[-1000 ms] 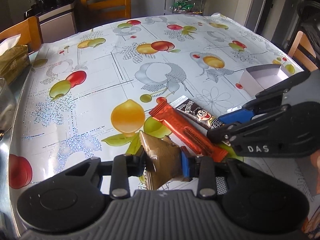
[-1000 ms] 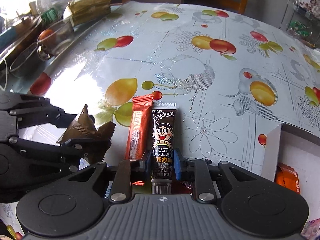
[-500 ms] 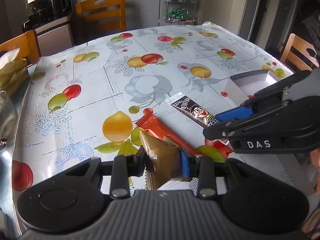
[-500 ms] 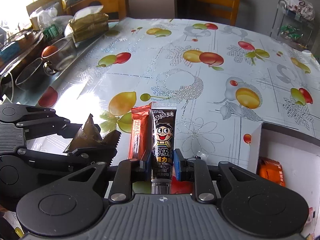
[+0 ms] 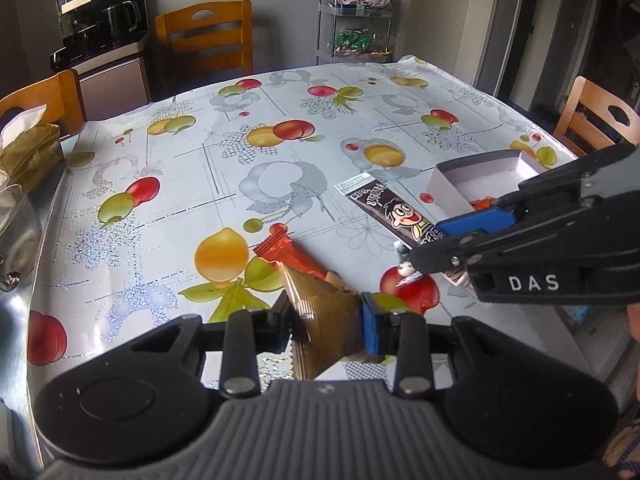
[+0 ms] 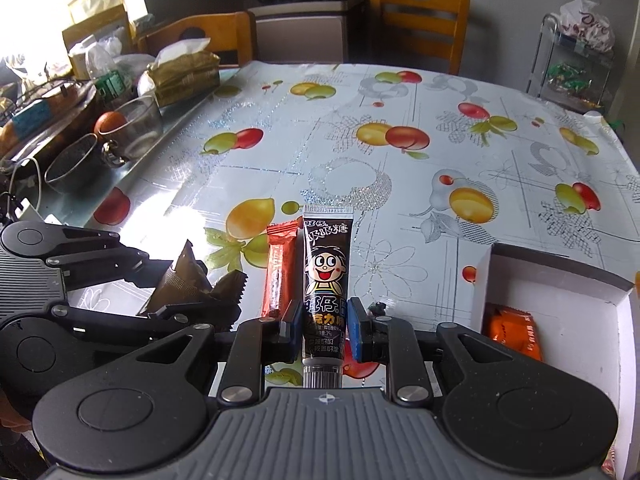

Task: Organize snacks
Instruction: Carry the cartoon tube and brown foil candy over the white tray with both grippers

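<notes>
Left gripper [image 5: 326, 320] pinches a brown triangular snack packet [image 5: 320, 312], its point sticking out past the fingers. Just behind it on the tablecloth [image 6: 400, 208] lies the red bar [image 6: 278, 268], unheld. Right gripper [image 6: 324, 322] clamps the black candy tube [image 6: 326, 268] near its cap, long axis running straight ahead. To its right sits the white box [image 6: 560, 300], nearer this hand; judging by that, the tube goes in first.
</notes>
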Demonstrator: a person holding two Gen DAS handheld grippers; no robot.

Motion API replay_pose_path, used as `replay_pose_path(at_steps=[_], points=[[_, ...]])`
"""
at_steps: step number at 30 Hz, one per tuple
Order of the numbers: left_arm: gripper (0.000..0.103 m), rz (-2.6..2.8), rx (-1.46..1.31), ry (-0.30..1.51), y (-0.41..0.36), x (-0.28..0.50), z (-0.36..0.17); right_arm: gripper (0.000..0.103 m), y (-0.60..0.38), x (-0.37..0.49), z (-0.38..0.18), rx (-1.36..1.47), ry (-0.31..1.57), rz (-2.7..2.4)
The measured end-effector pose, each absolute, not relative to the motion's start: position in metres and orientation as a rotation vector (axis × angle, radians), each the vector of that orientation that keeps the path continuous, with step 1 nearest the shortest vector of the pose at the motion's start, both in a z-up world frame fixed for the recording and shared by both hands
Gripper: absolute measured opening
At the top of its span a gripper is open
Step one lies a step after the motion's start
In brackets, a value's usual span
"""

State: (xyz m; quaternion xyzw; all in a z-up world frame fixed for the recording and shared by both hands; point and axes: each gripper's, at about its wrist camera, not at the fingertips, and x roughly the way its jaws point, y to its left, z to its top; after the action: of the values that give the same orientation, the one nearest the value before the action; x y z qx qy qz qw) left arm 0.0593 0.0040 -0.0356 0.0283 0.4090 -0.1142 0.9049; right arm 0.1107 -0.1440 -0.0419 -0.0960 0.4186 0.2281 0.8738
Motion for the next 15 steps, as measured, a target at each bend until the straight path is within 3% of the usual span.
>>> replay_pose_path(at_steps=[15], points=[[0.032,-0.229,0.022,0.843,-0.01,0.051,-0.026,0.025,-0.163,0.094,-0.028,-0.178,0.835,0.446]])
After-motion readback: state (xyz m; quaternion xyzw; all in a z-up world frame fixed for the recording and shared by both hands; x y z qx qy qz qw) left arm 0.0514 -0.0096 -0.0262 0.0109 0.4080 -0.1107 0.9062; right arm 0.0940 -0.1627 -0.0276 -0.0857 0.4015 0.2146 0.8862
